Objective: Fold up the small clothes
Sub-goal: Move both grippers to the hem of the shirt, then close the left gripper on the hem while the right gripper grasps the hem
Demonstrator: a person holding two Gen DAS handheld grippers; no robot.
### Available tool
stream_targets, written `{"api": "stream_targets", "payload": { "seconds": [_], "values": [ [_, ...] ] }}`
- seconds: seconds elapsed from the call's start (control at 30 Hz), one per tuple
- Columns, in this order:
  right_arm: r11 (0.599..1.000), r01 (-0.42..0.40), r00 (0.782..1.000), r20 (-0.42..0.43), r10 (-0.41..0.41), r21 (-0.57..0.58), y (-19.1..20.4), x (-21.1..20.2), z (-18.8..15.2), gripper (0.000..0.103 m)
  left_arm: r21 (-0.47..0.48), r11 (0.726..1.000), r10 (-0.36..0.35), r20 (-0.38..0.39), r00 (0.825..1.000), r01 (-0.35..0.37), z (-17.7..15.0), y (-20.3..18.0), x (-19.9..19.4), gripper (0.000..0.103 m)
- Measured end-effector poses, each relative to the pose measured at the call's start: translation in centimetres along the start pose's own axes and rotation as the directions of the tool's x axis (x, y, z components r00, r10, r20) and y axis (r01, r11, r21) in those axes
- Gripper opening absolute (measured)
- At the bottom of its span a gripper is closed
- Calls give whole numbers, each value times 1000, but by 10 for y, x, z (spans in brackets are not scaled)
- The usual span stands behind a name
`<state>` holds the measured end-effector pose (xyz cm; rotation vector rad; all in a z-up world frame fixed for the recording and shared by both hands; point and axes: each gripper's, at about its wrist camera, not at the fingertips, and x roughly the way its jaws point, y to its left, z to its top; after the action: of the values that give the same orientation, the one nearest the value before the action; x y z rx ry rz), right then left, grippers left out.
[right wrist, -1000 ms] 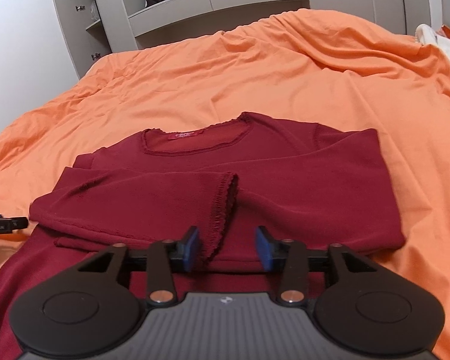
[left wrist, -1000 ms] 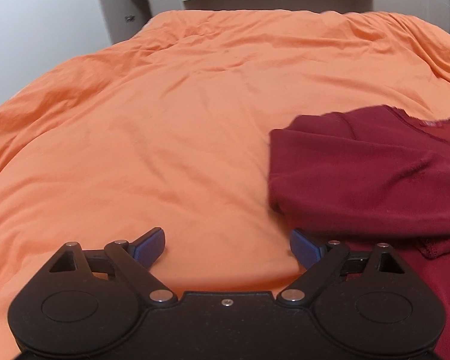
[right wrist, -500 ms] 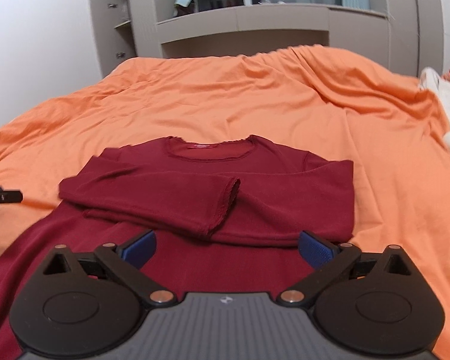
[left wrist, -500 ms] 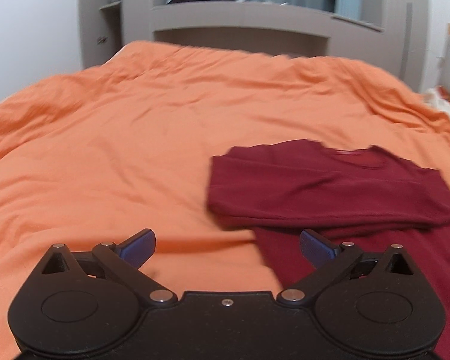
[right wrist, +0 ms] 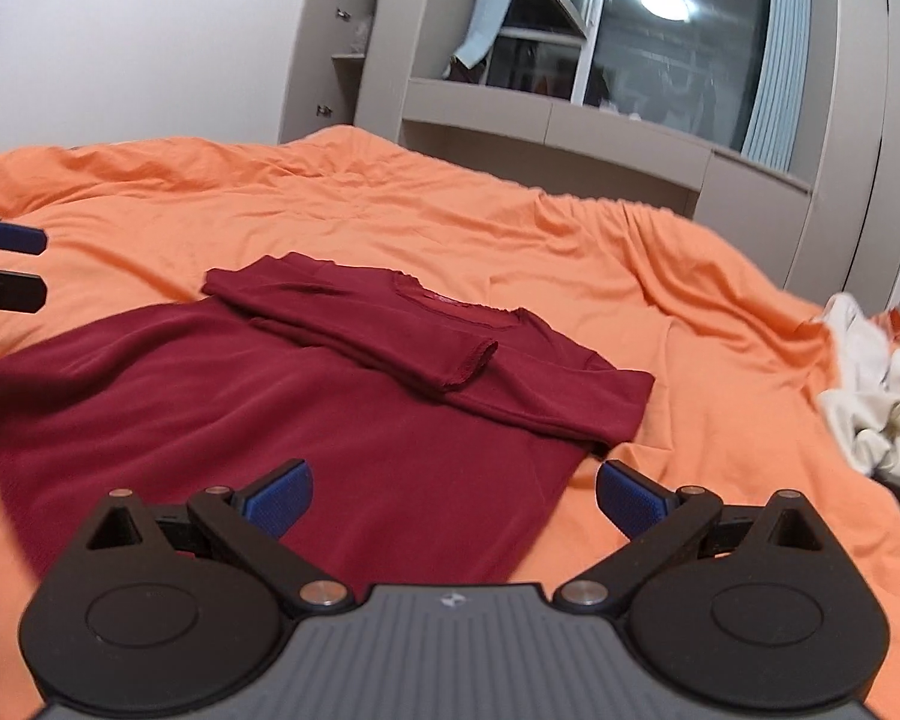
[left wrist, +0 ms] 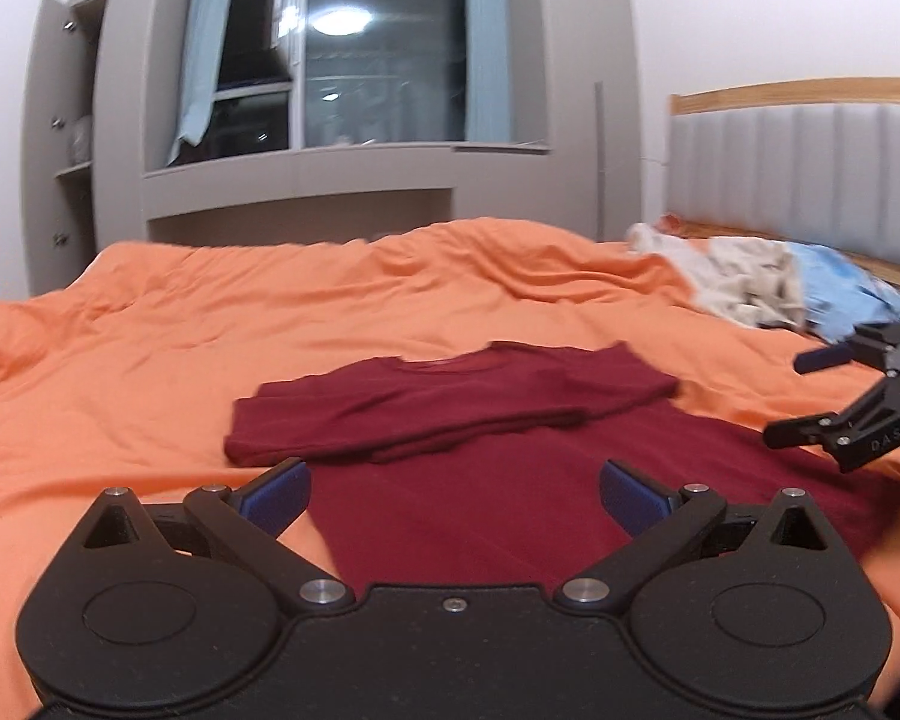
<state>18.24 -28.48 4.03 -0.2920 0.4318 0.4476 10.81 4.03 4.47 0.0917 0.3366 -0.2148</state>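
A dark red long-sleeved top (left wrist: 486,480) (right wrist: 282,408) lies flat on the orange bedspread (left wrist: 150,330) (right wrist: 450,228), both sleeves folded across the chest. My left gripper (left wrist: 453,495) hovers open over the top's lower left part, nothing between its blue pads. My right gripper (right wrist: 453,495) is open too, above the top's lower right edge. Each gripper shows in the other's view: the right one (left wrist: 810,396) at the right edge, the left one (right wrist: 36,267) at the left edge.
A heap of white and light blue clothes (left wrist: 768,288) (right wrist: 876,408) lies at the right near the padded grey headboard (left wrist: 810,180). Grey cabinets and a dark window (left wrist: 384,60) stand behind the bed.
Both grippers have pulled back and risen from the top, which now looks smaller and farther. The right gripper has opened wide and let go of the sleeve cuff.
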Motion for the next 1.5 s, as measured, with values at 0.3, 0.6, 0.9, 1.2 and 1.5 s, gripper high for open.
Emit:
{"api": "stream_targets", "payload": {
  "seconds": [0.3,0.6,0.9,1.2,1.5],
  "values": [
    [991,63,996,65,-56,-116,36,-76,-39,103,-20,1000,-14,-101,995,12,-37,-12,-31,102],
    [937,113,993,11,-116,-329,78,-76,-67,103,11,994,111,-250,962,-112,-54,-10,-26,102],
    [887,214,976,44,-215,-410,89,-55,-70,103,166,966,232,-217,948,-198,-46,-21,-16,102],
    [872,177,983,47,-176,-456,94,-50,-72,37,314,943,174,-192,966,-108,-43,-32,-23,53],
    [862,176,983,34,-181,-475,98,-47,-74,26,411,908,155,-147,977,-82,-39,-36,-29,8]
  ]
}}
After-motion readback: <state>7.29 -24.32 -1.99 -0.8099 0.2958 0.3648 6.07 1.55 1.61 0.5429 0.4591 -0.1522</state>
